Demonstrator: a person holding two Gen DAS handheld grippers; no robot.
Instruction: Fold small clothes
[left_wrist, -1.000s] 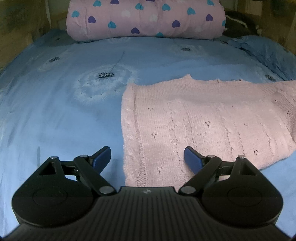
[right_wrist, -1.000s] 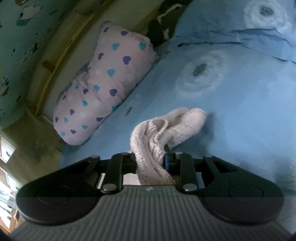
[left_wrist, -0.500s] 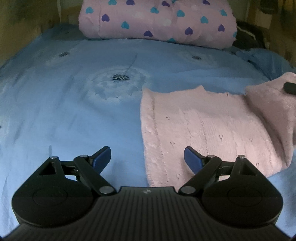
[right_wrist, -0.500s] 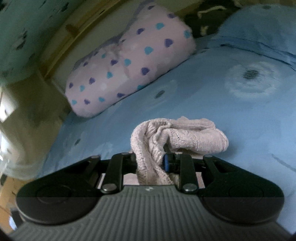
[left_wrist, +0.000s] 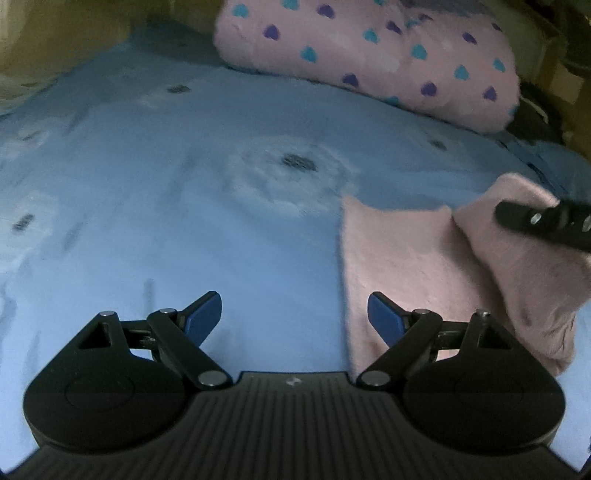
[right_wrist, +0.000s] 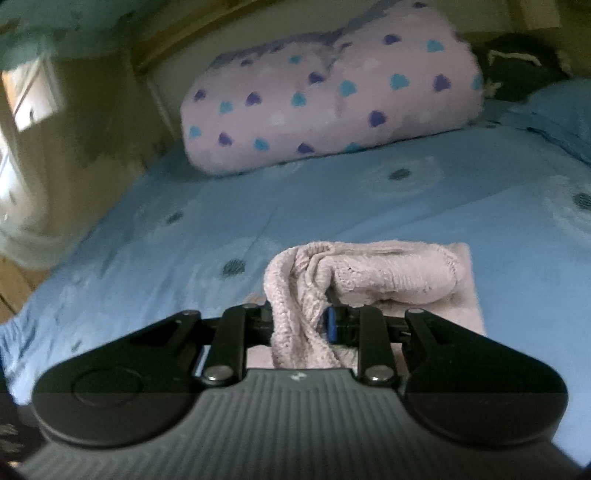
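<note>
We're mid-fold, by our read: the pink knit garment lies on the blue bed sheet, its left part flat, while our right gripper is clamped on a bunched edge and holds it up over the flat part, w/ a rolled loop of knit draped in front of the jaws. Left gripper is spread wide, holding nothing, hovering just off the garment's left edge, one blue pad over the knit and the other over bare sheet. Done so far, probably: one side lifted and brought across. Left, we think: lay that flap down, smooth it, maybe another fold. Heart-print pillow sits at the bed's far end. No brand, label or readable writing anywhere; only a small emblem on each gripper body, too small to read.
</note>
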